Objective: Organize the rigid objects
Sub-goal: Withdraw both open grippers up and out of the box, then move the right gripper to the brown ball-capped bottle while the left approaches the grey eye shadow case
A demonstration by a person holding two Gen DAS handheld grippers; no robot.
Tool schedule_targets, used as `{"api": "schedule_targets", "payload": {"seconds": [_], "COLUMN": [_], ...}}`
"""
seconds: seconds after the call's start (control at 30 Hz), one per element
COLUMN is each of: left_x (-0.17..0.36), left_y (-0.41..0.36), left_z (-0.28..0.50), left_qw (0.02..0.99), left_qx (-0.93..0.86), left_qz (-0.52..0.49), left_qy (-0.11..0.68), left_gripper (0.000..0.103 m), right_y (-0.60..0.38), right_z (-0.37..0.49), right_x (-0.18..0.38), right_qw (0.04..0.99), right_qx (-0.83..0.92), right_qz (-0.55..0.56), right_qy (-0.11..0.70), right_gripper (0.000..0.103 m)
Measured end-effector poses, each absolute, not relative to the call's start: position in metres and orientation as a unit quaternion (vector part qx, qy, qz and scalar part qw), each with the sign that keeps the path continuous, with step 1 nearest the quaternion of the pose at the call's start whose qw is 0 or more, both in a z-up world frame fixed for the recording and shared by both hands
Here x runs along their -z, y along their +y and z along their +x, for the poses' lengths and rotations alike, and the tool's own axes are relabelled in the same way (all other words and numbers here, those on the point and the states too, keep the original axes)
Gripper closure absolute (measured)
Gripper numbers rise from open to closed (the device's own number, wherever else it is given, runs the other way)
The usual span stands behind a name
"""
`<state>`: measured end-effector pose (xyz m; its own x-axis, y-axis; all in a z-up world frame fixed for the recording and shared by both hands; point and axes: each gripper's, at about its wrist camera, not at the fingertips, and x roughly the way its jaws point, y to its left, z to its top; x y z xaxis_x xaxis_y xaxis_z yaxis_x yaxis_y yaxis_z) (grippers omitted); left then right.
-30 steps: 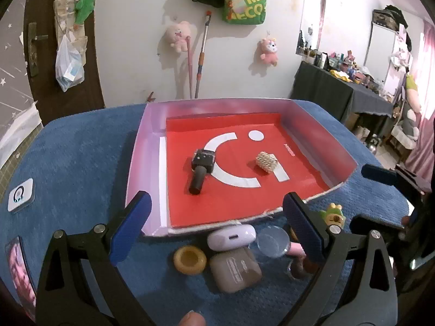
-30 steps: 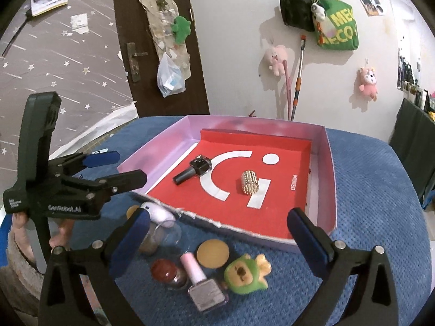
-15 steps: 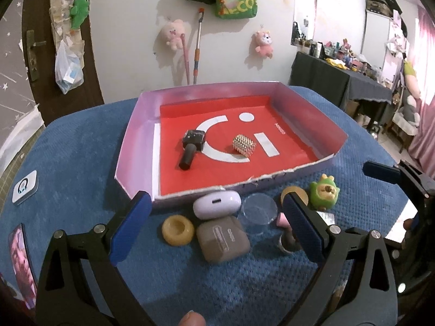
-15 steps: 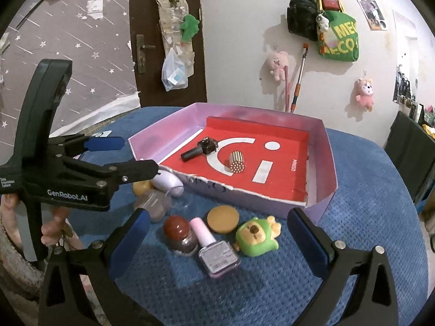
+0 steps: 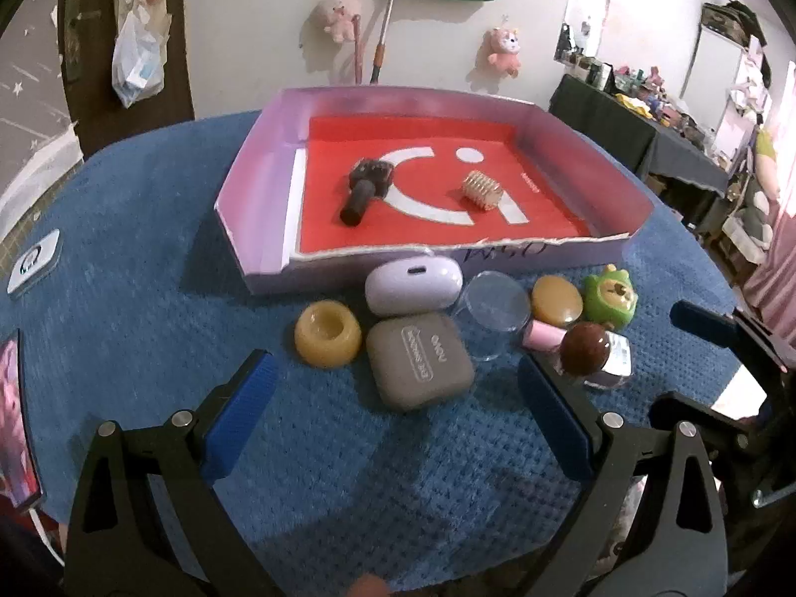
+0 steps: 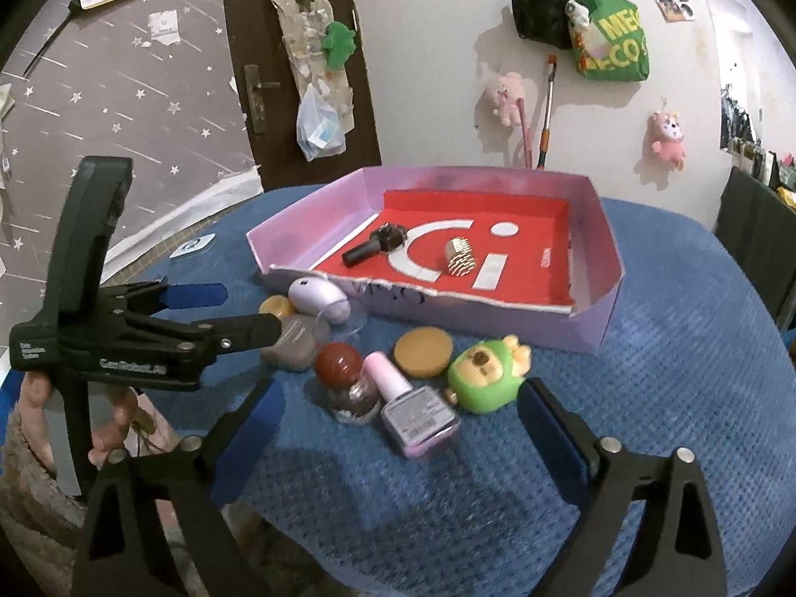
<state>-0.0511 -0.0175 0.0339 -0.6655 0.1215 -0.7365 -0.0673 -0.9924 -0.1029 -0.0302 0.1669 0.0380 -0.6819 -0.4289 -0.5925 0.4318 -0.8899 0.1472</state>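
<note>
Two in tray: a black stubby brush (image 5: 367,190) and a gold ribbed cylinder (image 5: 481,190) lie on the red liner of the shallow lilac cardboard tray (image 5: 258,258).
Loose pile: on the blue textured cloth (image 5: 149,258), just in front of the tray's torn near wall, sit a lilac earbud case (image 5: 413,284), a grey earbud case (image 5: 419,359), a yellow ring-shaped dish (image 5: 327,332), a clear round lid (image 5: 497,308), a tan round compact (image 6: 423,351), a green cartoon figure (image 6: 485,373), a brown-capped bottle (image 6: 343,378) and a pink-capped nail polish bottle (image 6: 410,408).
Left gripper (image 5: 393,418): jaws spread wide, nothing between them, hovering low before the grey case.
Right gripper (image 6: 398,435): jaws have just been closing a little yet stand wide; the nail polish bottle lies between the pads, not touched.
Step in hand: judged an approach; both tools are lining up on the pile and no grasp is made.
Next move: likely advance the right tool until its pads flank the polish bottle, then squeeze without nudging the brown-capped bottle beside it, lift and carry over the tray wall.
</note>
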Motion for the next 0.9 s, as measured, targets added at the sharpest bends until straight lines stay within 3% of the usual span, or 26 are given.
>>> {"api": "schedule_targets", "payload": {"seconds": [0.33,0.43,0.53,0.9], "left_x": [-0.028,-0.028,-0.027,-0.013], "left_y": [-0.013,-0.011,-0.009,-0.003], "left_z": [-0.042,-0.042,-0.043,-0.049], "left_qw": [0.065,0.072,0.077,0.088], "left_qx": [-0.912,-0.913,-0.911,-0.901], "left_qz": [-0.403,-0.4,-0.404,-0.422], "left_qy": [-0.037,-0.037,-0.041,-0.044], "left_gripper": [0.006,0.019,0.02,0.023], "right_y": [0.152,0.149,0.147,0.143], "right_z": [-0.026,-0.023,-0.023,-0.031], "right_x": [-0.018,-0.015,-0.015,-0.002], "right_qw": [0.266,0.269,0.282,0.293], "right_qx": [0.895,0.894,0.888,0.877], "right_qz": [0.357,0.358,0.362,0.381], "right_qy": [-0.009,-0.007,-0.01,-0.027], "right_gripper": [0.032,0.039,0.05,0.05]}}
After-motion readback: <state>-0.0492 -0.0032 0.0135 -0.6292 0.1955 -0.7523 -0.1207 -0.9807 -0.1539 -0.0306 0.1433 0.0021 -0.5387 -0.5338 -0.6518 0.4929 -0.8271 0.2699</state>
